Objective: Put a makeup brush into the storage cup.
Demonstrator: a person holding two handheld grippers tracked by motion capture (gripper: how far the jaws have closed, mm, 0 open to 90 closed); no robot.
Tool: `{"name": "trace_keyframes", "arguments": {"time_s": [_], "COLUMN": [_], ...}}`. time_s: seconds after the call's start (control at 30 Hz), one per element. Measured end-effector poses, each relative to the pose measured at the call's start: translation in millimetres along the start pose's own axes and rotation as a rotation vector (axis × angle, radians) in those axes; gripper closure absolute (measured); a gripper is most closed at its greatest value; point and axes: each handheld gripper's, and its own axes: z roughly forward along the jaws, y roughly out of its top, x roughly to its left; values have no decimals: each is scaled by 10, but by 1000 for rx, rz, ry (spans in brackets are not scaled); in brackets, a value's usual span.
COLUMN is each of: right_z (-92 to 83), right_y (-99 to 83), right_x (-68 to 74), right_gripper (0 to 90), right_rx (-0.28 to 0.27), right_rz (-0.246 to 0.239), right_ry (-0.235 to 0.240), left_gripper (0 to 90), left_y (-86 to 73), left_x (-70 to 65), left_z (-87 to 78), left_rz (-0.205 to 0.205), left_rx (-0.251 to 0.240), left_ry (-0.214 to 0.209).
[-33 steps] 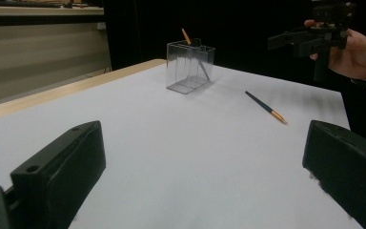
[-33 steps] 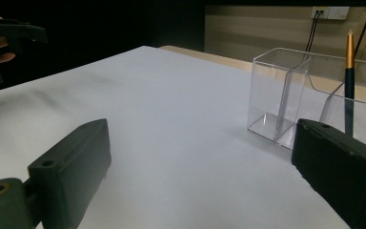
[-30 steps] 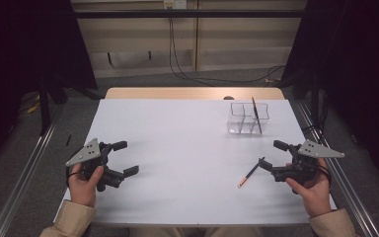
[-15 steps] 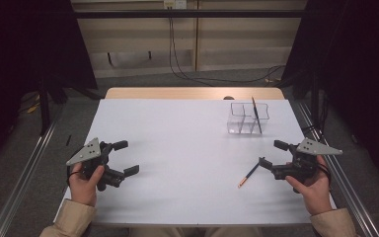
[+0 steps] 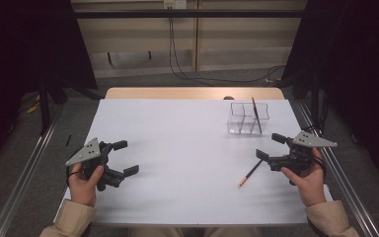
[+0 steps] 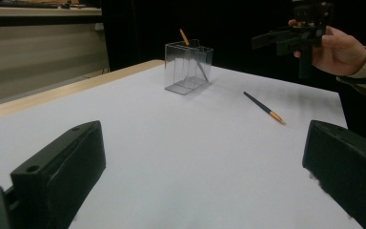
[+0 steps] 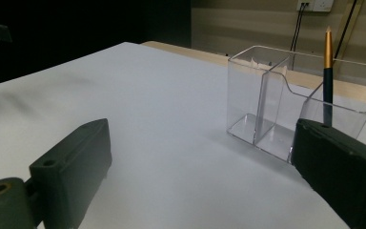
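Observation:
A clear plastic organiser box (image 5: pixel 243 120) with compartments stands at the table's far right, and one dark pencil (image 5: pixel 256 114) leans upright in it. A second dark pencil with an orange end (image 5: pixel 250 174) lies flat on the white table top (image 5: pixel 187 148), just left of my right gripper (image 5: pixel 270 145). That gripper hangs open above the table with nothing in it. Near the front left my left gripper (image 5: pixel 127 157) is open and empty too. The left gripper view has the box (image 6: pixel 188 67) and the lying pencil (image 6: pixel 263 108) ahead. The right gripper view faces the box (image 7: pixel 267 107) and its pencil (image 7: pixel 328 71).
Metal rails (image 5: pixel 24 168) run along both sides of the table. A bare wooden strip (image 5: pixel 177 93) marks its far edge. Cables (image 5: pixel 177 59) hang down the wall behind. Dark curtains close off both sides.
My right gripper has lifted a little and drifted slightly away from the front edge. The left gripper and both pencils have stayed put.

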Motion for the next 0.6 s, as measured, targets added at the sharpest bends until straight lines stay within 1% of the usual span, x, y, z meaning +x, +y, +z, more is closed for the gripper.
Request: {"name": "trace_keyframes", "arguments": {"time_s": [0.07, 0.27, 0.47, 0.53, 0.6], "right_z": [36, 149, 249, 272, 292], "right_y": [15, 63, 104, 111, 112], "right_x": [-18, -66, -99, -109, -127], "right_gripper": [60, 63, 64, 66, 65], "right_rx": [4, -14, -13, -11, -8], "right_rz": [-5, 5, 2, 3, 7], "right_ry": [-3, -9, -12, -17, -17], "left_gripper": [7, 6, 7, 7, 7], "left_y": [-3, -14, -13, -23, -27], "left_x": [-2, 5, 15, 18, 26], "left_z": [-17, -52, -36, -30, -29], "left_rz": [1, -4, -3, -11, -6], "left_rx": [-1, -1, -4, -3, 1], "left_ry": [3, 13, 6, 6, 4]}}
